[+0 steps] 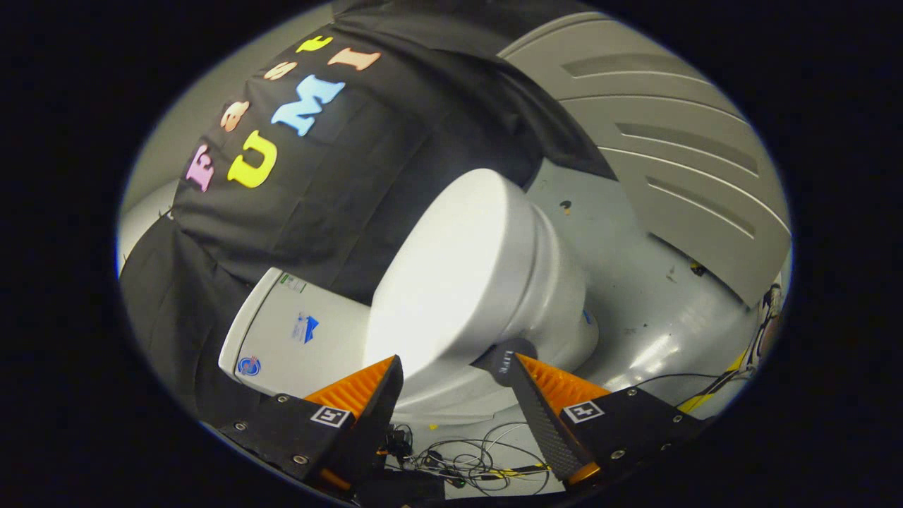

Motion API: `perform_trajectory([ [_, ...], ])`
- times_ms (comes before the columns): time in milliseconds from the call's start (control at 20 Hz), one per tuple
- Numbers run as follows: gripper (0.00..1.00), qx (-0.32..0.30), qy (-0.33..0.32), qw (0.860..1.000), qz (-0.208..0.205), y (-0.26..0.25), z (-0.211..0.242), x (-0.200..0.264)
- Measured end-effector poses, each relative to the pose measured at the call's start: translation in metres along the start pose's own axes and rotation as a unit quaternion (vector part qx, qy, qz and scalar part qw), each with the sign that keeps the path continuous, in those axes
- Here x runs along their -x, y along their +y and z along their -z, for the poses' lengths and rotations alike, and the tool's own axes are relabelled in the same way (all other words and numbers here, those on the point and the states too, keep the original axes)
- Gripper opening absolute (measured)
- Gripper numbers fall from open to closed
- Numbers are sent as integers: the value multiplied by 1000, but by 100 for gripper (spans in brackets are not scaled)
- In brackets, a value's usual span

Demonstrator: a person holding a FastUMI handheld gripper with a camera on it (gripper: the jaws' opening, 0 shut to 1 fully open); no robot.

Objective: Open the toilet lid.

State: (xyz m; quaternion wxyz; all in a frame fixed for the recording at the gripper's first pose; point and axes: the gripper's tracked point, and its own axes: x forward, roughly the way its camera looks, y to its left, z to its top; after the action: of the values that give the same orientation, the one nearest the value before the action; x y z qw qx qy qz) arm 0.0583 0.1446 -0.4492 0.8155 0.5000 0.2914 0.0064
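While the hand-held gripper [451, 370] gapes, the white toilet lid [451, 275] looks glossy.

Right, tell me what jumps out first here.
The glossy white oval toilet lid dominates, appearing raised and brightly lit, just ahead of the hand-held gripper, whose open fingers straddle its near edge. Behind it sits the white ceramic cistern against the black cloth wall; loose cables lie on the floor below.

I'm working in a staged test booth, not a real bathroom: a white toilet [487, 282] stands before a black cloth wall [395, 162], loose cables [473, 458] trailing over the grey floor [649, 310] nearby.
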Motion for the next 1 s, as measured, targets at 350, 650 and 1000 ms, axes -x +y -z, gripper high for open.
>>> perform_trajectory([
  [350,73,-80,-49,996,-4,-24,-17,2],
  [650,72,-109,-31,993,-19,-27,-6,-9],
  [1000,46,-162,-56,984,-49,-37,-8,-23],
])
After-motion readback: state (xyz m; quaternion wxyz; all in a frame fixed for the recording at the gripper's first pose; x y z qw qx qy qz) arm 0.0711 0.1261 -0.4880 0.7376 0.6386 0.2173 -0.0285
